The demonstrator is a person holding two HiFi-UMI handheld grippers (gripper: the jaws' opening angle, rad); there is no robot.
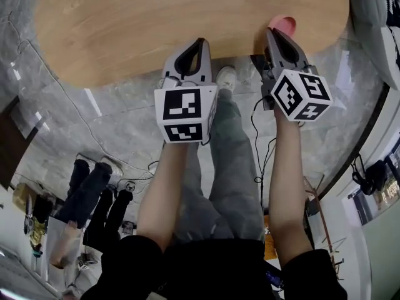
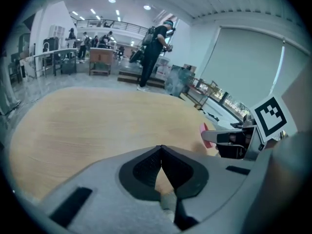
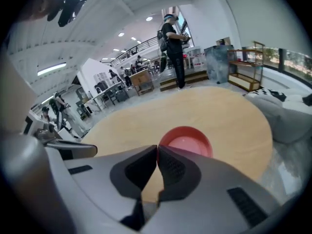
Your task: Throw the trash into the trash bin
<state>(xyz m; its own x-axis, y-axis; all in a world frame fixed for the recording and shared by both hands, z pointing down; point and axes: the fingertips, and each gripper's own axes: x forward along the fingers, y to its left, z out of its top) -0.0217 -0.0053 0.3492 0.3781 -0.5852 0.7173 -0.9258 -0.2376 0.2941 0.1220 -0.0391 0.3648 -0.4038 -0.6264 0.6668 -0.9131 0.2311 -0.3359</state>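
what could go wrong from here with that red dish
The right gripper seems to pinch the red dish only by its rim, at the jaw tips, so it may slip or swing out when carried. No trash bin shows in any view, so the path there cannot be judged.

The red dish (image 3: 185, 141): round and shallow; red rim, paler pink inside; open side up; it lies flat on the pale wooden worktop (image 3: 219, 112), near the worktop's near edge; partly hidden from the head view.
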